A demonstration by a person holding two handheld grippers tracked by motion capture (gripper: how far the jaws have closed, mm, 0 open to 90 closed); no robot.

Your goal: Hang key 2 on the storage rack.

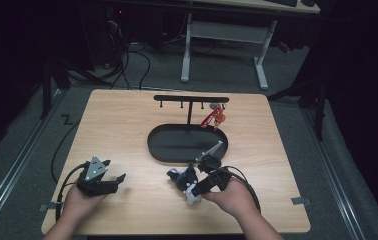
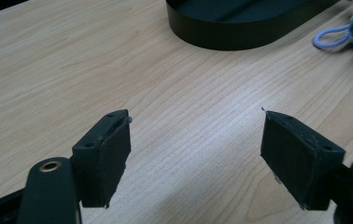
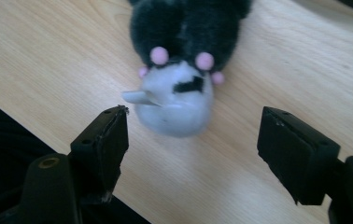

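Observation:
A small plush toy point(image 3: 179, 70), black fur above a white face with pink dots, lies on the wooden table point(image 1: 127, 130) just past my right gripper's point(image 3: 193, 140) jaws. Those jaws stand wide apart and neither pad touches it. In the high view the toy point(image 1: 186, 181) lies in front of the black oval tray point(image 1: 167, 150), with the right gripper point(image 1: 200, 190) at its near-right side. My left gripper point(image 1: 114, 176) rests at the table's near left. Its jaws point(image 2: 195, 149) stand open over bare wood.
A black T-shaped hook stand point(image 1: 191, 99) rises behind the tray, with a red charm point(image 1: 213, 119) hanging at its right. A silver piece point(image 1: 213, 149) lies at the tray's right end. The left gripper view shows the tray wall point(image 2: 240, 32) and a white loop point(image 2: 331, 38).

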